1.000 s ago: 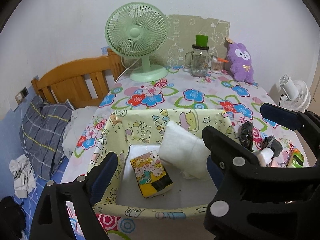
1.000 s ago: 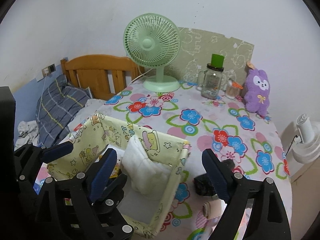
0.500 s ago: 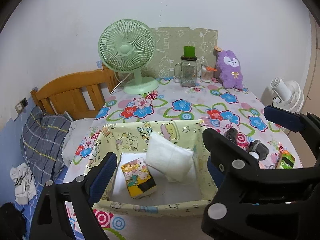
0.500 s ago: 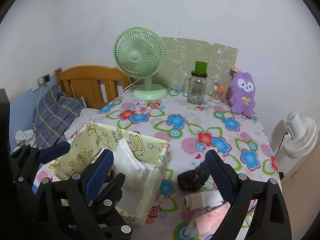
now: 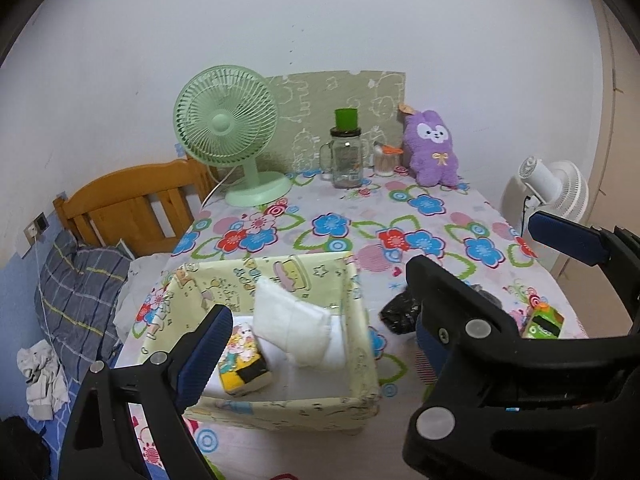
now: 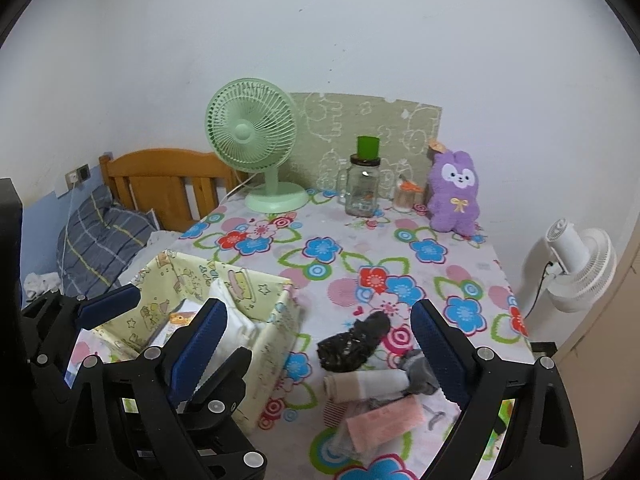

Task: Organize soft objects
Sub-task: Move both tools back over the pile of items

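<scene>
A yellow cartoon-print fabric box (image 5: 280, 404) (image 6: 276, 332) stands at the table's near left. A folded white cloth (image 5: 292, 328) and a cartoon tissue pack (image 5: 242, 364) lie inside it. To its right on the flowered tablecloth lie a black crumpled sock (image 6: 352, 344) (image 5: 398, 314), a rolled beige sock (image 6: 364, 386), a grey sock (image 6: 418, 372) and a pink cloth (image 6: 384, 420). A purple plush (image 6: 454, 192) (image 5: 432, 148) sits at the back. My left gripper (image 5: 320, 304) hovers open above the box's near side. My right gripper (image 6: 320, 308) hangs open above the socks, holding nothing.
A green desk fan (image 5: 228, 128), a glass jar mug with a green lid (image 5: 346, 156) and a small cup (image 5: 386, 160) stand along the back wall. A green packet (image 5: 544, 322) lies near the right table edge. A wooden headboard (image 5: 132, 196) and plaid pillow (image 5: 76, 292) are left, a white fan (image 6: 576, 264) right.
Both grippers have drawn back and up from the box, which now looks smaller. The socks and pink cloth have come into the right wrist view. The right jaws stand slightly wider.
</scene>
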Tool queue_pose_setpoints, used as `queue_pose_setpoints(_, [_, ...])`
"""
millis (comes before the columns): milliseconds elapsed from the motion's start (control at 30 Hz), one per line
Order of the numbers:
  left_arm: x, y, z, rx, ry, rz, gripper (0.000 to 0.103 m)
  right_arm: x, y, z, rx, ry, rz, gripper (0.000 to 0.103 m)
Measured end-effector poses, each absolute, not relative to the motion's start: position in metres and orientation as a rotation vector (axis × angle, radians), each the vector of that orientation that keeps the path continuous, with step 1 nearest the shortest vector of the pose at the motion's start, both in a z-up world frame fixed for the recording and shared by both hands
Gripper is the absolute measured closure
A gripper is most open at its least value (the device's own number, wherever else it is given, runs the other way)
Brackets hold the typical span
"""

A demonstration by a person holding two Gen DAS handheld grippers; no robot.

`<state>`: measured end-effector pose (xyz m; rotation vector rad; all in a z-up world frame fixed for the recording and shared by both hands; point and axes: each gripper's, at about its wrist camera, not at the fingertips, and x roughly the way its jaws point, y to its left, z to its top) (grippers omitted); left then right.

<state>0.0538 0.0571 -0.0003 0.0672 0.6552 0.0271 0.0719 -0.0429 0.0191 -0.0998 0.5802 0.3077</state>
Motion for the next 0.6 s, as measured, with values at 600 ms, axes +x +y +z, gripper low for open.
queue_pose_setpoints(600, [0.044, -0.001, -0.004, 0.081, 0.603, -0.07, 0.009, 0.051, -0.103, 0.018, -0.082, 0.558, 0.183, 0.008])
